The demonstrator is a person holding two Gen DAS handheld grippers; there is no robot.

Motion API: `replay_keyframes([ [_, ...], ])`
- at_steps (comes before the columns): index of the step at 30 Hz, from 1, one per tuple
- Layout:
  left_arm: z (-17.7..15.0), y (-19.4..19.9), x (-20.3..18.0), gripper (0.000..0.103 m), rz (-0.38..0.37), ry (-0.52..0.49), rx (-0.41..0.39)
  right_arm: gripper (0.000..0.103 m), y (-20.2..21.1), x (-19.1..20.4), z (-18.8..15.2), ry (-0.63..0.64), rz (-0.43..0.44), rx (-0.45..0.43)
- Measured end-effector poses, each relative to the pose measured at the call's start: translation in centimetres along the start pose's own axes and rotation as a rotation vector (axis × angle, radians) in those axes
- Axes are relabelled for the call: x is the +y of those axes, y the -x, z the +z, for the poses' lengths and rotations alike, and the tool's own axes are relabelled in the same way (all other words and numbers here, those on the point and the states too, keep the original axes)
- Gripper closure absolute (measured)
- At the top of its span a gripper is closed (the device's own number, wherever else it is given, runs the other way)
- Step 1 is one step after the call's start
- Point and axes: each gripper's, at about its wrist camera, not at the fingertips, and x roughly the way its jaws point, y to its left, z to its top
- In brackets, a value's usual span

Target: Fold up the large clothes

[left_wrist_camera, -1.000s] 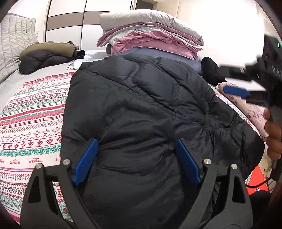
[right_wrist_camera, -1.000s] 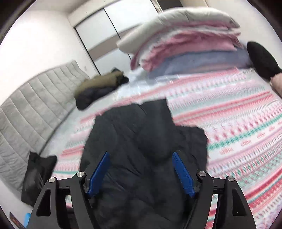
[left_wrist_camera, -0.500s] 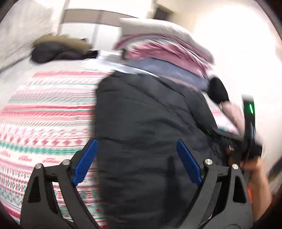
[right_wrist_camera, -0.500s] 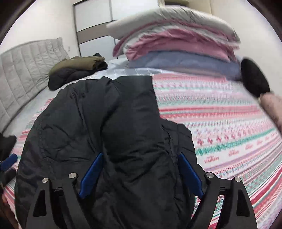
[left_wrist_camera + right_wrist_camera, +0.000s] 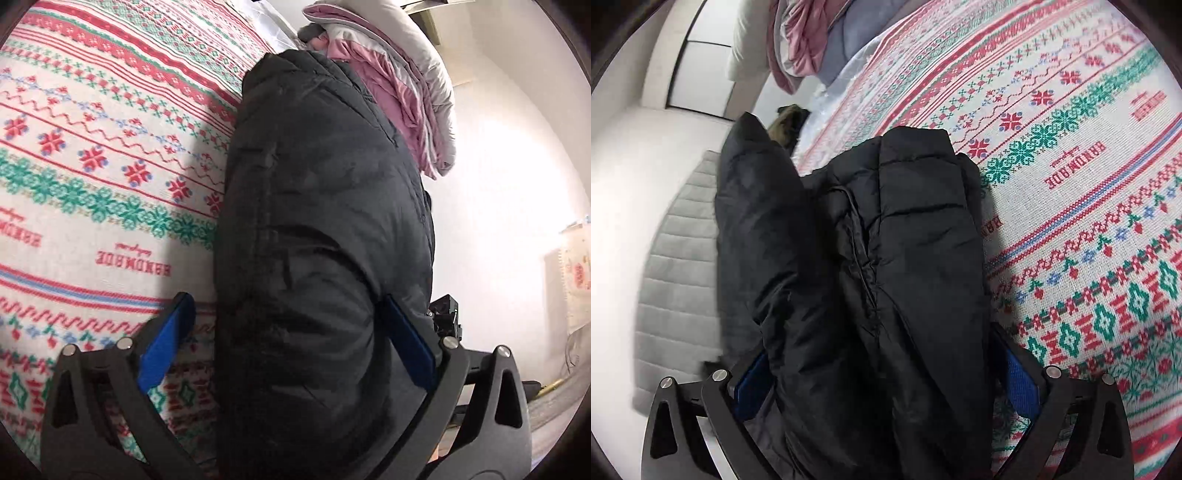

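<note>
A black quilted puffer jacket (image 5: pixel 317 221) lies folded lengthwise on a bed with a red, green and white patterned blanket (image 5: pixel 92 155). My left gripper (image 5: pixel 284 332) is open, its blue pads (image 5: pixel 166 343) wide apart on either side of the jacket's near end, with the bulk of the jacket between them. In the right wrist view the jacket (image 5: pixel 871 258) also fills the space between the wide-open jaws of my right gripper (image 5: pixel 886 373). The blue pads (image 5: pixel 1021 384) are partly hidden by fabric. The views are tilted.
A stack of folded pink, grey and blue bedding (image 5: pixel 399 74) sits at the far end of the bed. A grey padded headboard (image 5: pixel 676 266) and an olive garment (image 5: pixel 786 122) show in the right wrist view. A white wall (image 5: pixel 509 166) is on the right.
Both grippers have rolled sideways and moved in low over the jacket, which now sits between their open jaws. The jacket looks narrower and bunched lengthwise compared with before.
</note>
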Motion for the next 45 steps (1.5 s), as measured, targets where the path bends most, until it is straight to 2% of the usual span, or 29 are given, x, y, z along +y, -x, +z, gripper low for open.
replay_keyframes([
  [3,-0.5,-0.6,-1.1,0.003,-0.005,-0.046,0.024,0.001,-0.3,0.8,-0.3,0.063,-0.018,-0.005],
  [4,-0.6,-0.9,-1.5,0.003,-0.015,-0.061,0.032,0.012,-0.5,1.2,-0.6,0.088,-0.011,0.001],
  [6,-1.1,-1.5,-2.2,0.007,-0.039,-0.09,0.053,0.024,-1.5,1.1,-0.9,0.071,0.074,0.048],
  [8,-1.3,-0.8,-3.0,0.026,-0.046,-0.104,0.034,0.036,-1.7,0.9,-0.8,0.053,0.135,0.061],
  [10,-1.2,0.3,-3.8,0.039,-0.042,-0.119,0.01,0.05,-1.8,0.9,-0.8,0.042,0.191,0.063],
  [11,-1.4,1.3,-4.3,0.046,-0.033,-0.135,-0.007,0.053,-1.9,1.1,-0.8,0.05,0.2,0.058],
  [13,-1.8,3.3,-5.4,0.051,0.016,-0.174,-0.041,0.063,-2.0,2.7,-1.0,0.088,0.203,0.046],
  [16,-1.7,7.6,-6.1,0.055,0.078,-0.207,-0.095,0.068,-2.8,6.5,-1.8,0.171,0.201,0.052],
  [21,0.4,17.1,-5.3,0.056,0.215,-0.195,-0.143,0.068,-6.7,14.9,-4.2,0.278,0.263,0.101],
  [27,2.5,32.5,-5.1,0.056,0.444,-0.206,-0.237,0.068,-14.3,27.8,-9.7,0.356,0.393,0.232],
  [30,3.3,40.3,-4.1,0.056,0.554,-0.177,-0.297,0.069,-17.8,34.1,-12.5,0.401,0.457,0.297],
  [34,4.2,47.4,-1.4,0.055,0.65,-0.101,-0.353,0.069,-23.2,41.8,-16.7,0.461,0.514,0.378],
  [36,4.1,50.4,1.4,0.052,0.683,-0.045,-0.366,0.068,-26.5,44.7,-19.0,0.471,0.536,0.424],
  [38,4.3,52.4,4.8,0.043,0.74,0.012,-0.372,0.066,-29.6,46.0,-20.7,0.459,0.533,0.456],
  [40,4.5,52.5,8.4,0.037,0.837,0.065,-0.361,0.064,-33.2,46.5,-22.4,0.449,0.495,0.49],
  [41,4.4,52.8,10.9,0.031,0.899,0.098,-0.329,0.063,-35.8,46.3,-23.6,0.444,0.438,0.514],
  [43,4.5,51.6,14.7,0.018,0.97,0.18,-0.287,0.043,-39.4,46.1,-25.0,0.44,0.355,0.536],
  [45,4.5,51.6,15.9,0.011,0.98,0.19,-0.312,0.039,-41.4,45.5,-26.0,0.444,0.333,0.54],
])
